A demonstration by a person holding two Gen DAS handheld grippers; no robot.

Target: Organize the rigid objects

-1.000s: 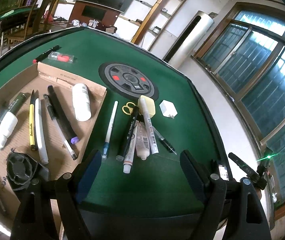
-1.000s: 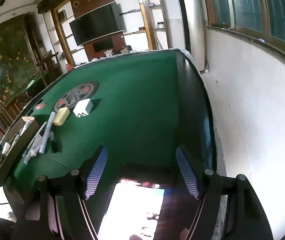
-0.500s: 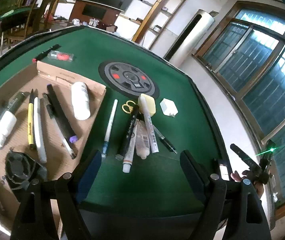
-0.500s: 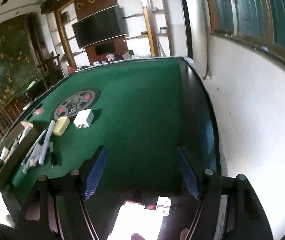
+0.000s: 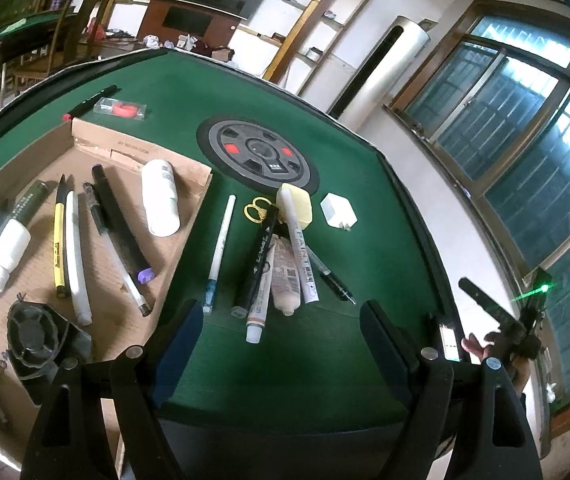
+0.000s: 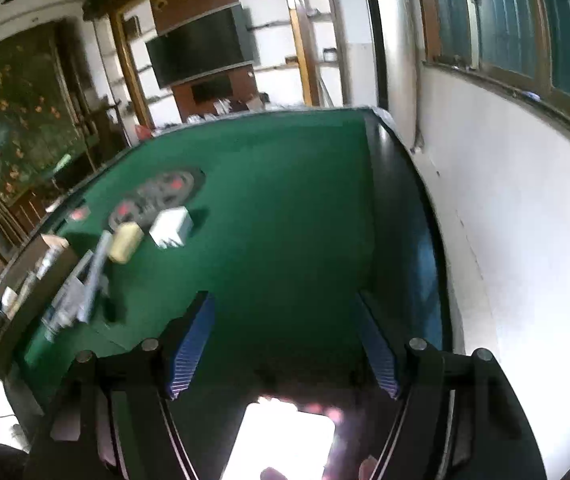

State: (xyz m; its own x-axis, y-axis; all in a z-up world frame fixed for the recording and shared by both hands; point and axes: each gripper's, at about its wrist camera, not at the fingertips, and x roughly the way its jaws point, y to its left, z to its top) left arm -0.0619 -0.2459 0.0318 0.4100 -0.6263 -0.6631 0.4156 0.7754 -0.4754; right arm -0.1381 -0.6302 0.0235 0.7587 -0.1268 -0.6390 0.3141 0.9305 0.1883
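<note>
- Left wrist view: your left gripper [image 5: 281,320] hovers with fingers spread and empty, just before the pile of pens [image 5: 281,256] on the green surface [image 5: 325,360]. The cardboard tray [image 5: 189,184] lies beside it; next, I judge, pick one pen.
- Right wrist view: your right gripper [image 6: 285,344] also has fingers spread, holding nothing, near the surface's dark edge [image 6: 401,200]; the room ahead is open.

Pens [image 5: 264,256], tubes and a paint marker [image 5: 302,254] lay heaped just right of the cardboard tray [image 5: 189,208]; a white pen [image 5: 221,246] lay nearer it; others lay inside.
</note>
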